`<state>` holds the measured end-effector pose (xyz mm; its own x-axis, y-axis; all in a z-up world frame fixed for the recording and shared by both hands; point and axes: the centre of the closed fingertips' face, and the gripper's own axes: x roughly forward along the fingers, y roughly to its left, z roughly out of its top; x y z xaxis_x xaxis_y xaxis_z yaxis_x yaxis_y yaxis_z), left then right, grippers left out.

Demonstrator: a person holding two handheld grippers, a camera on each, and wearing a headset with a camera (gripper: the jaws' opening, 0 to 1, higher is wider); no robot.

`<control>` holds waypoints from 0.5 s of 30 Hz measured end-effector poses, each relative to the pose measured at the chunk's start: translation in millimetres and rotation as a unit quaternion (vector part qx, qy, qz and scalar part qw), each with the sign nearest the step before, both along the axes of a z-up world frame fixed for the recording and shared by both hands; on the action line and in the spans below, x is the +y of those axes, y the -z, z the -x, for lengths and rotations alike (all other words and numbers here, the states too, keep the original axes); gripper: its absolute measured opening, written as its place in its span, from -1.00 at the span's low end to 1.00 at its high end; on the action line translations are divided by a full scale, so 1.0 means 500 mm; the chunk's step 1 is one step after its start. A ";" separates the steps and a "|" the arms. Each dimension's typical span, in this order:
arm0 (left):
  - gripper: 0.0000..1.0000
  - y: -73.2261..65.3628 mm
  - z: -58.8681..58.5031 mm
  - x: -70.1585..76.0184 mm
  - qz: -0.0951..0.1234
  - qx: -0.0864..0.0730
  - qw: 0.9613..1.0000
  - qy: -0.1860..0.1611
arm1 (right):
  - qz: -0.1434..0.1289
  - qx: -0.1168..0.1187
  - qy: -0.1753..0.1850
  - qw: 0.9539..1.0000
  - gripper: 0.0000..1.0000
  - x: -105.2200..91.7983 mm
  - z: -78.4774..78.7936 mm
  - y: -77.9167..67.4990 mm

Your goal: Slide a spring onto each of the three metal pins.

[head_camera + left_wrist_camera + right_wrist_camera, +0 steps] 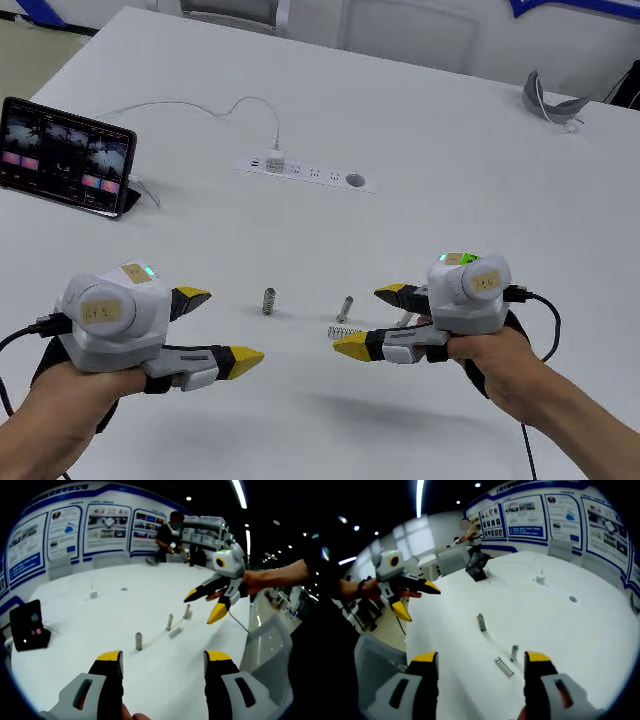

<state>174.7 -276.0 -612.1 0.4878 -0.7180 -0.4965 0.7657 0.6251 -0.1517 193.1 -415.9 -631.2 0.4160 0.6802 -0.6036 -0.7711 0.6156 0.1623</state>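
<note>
- A tablet [65,155] stands propped with its screen lit, well beyond the left hand-held gripper on the white tabletop [450,200].
- The left hand-held gripper [218,326] is held over the tabletop. Its yellow-tipped jaws are spread wide with nothing between them.
- A white power strip [305,172] with one plug in it lies far ahead, between the two hand-held grippers.
- A spring-wrapped pin [268,300] stands upright just ahead and to the right of the left hand-held gripper's tips. Coils appear to ring its shaft.
- A bare pin [345,308] stands upright farther right, near the right hand-held gripper's tips.
- A loose spring [343,332] lies flat on the tabletop at the foot of the bare pin, close beside the right hand-held gripper's nearer tip.
- A third pin [187,611] shows in the left gripper view, upright below the right hand-held gripper's tips.
- The right hand-held gripper [370,318] is held above the tabletop, its jaws apart and empty.
</note>
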 end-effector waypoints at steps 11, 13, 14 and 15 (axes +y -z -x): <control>0.34 0.005 -0.001 -0.040 -0.003 0.001 1.000 0.027 | 0.010 0.007 0.008 1.000 0.51 -0.025 0.030 0.010; 0.34 0.008 0.004 -0.052 -0.007 0.003 0.999 0.038 | 0.011 0.007 0.011 1.000 0.52 -0.032 0.036 0.012; 0.34 0.010 0.006 -0.057 -0.010 0.003 0.999 0.043 | 0.011 0.007 0.013 1.000 0.52 -0.034 0.037 0.012; 0.35 0.013 0.008 -0.061 -0.015 0.002 0.999 0.048 | 0.010 0.007 0.016 1.000 0.52 -0.037 0.039 0.011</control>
<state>170.8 -306.4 -618.4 0.4148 -0.7461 -0.5209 0.8221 0.5526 -0.1368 173.6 -434.5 -636.9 0.4278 0.6552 -0.6227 -0.7491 0.6425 0.1614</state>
